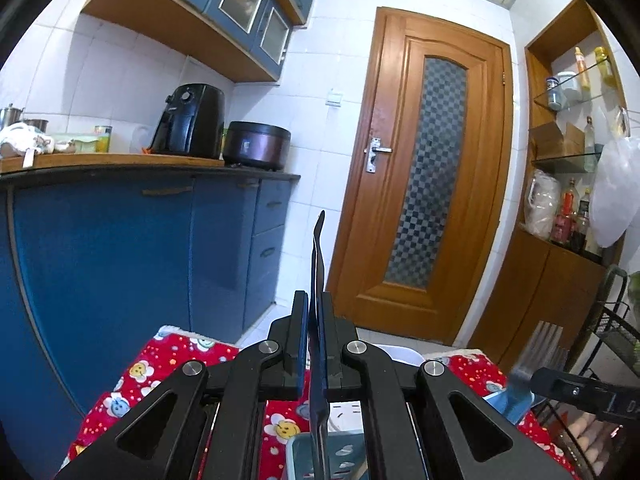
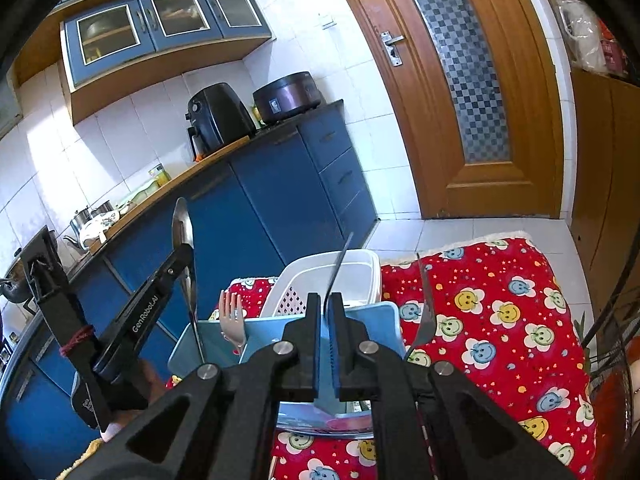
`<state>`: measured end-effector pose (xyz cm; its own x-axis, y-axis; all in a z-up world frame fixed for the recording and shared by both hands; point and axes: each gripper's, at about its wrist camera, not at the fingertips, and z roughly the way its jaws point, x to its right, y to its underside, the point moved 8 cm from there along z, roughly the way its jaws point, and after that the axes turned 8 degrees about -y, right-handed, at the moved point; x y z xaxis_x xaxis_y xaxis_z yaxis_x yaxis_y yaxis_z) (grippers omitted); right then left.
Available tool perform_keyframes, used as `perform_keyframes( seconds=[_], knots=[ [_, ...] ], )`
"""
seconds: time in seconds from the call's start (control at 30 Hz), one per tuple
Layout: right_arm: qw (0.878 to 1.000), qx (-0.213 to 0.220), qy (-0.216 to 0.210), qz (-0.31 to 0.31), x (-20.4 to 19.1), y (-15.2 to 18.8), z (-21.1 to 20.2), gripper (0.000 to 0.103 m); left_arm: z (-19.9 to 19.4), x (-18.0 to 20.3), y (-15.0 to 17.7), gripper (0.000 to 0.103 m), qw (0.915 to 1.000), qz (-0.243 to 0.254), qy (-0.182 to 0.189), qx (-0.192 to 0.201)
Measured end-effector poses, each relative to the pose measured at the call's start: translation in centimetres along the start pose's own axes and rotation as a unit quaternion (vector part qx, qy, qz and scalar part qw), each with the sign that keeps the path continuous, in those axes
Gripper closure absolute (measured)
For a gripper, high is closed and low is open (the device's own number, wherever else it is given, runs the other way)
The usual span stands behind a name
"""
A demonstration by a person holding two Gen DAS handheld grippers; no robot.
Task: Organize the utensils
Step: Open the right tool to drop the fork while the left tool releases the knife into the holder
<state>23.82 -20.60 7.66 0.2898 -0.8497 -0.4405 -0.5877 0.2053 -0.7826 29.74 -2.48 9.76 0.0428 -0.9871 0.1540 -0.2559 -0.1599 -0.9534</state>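
A: What is the left claw (image 1: 318,312) doing?

B: It is gripping a metal spoon (image 1: 319,264), jaws nearly together on the handle. The bowl is sticking up past the fingertips, and the handle is running down into the light blue utensil holder (image 1: 340,456) below the claw.

A: And the right claw (image 2: 329,312)?

B: It is pinching a thin metal utensil (image 2: 339,268) seen edge-on, with the jaws narrow on it. Which kind it is, I cannot tell. Its lower end is reaching into the same blue holder (image 2: 384,316).

A: What else is standing in the holder?

B: 2 more pieces: a pale plastic fork (image 2: 232,316) at the left and a dark metal fork (image 2: 426,308) leaning at the right edge.

A: Where is the holder sitting?

B: On the table's red smiley-flower cloth (image 2: 500,320), near its far edge, just in front of a white basket (image 2: 320,276).
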Motion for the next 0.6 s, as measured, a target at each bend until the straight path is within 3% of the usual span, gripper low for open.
perform_keyframes(
  seconds=[0.17,0.27,0.33,0.37,0.6],
  knots=[
    [1.000,0.014,-0.007,-0.007,-0.8,-0.6,-0.9,0.086,0.0,-0.3,-0.2,0.092,0.9996,-0.011,0.009,-0.022],
    [1.000,0.022,-0.008,-0.011,-1.3,-0.8,-1.4,0.084,-0.5,-0.2,-0.4,0.084,0.9997,-0.008,0.009,-0.021],
    [1.000,0.024,-0.010,-0.009,-1.5,-0.7,-1.8,0.082,-1.0,-0.1,-0.5,0.069,0.9997,-0.002,0.011,-0.020],
    [1.000,0.026,-0.010,-0.008,-1.6,-0.7,-2.0,0.082,-1.3,0.0,-0.6,0.067,0.9997,0.001,0.014,-0.018],
    [0.999,0.033,-0.005,-0.003,-2.0,0.2,-3.5,0.081,-3.8,0.5,-1.1,0.064,0.9993,0.020,0.029,-0.014]
  ],
)
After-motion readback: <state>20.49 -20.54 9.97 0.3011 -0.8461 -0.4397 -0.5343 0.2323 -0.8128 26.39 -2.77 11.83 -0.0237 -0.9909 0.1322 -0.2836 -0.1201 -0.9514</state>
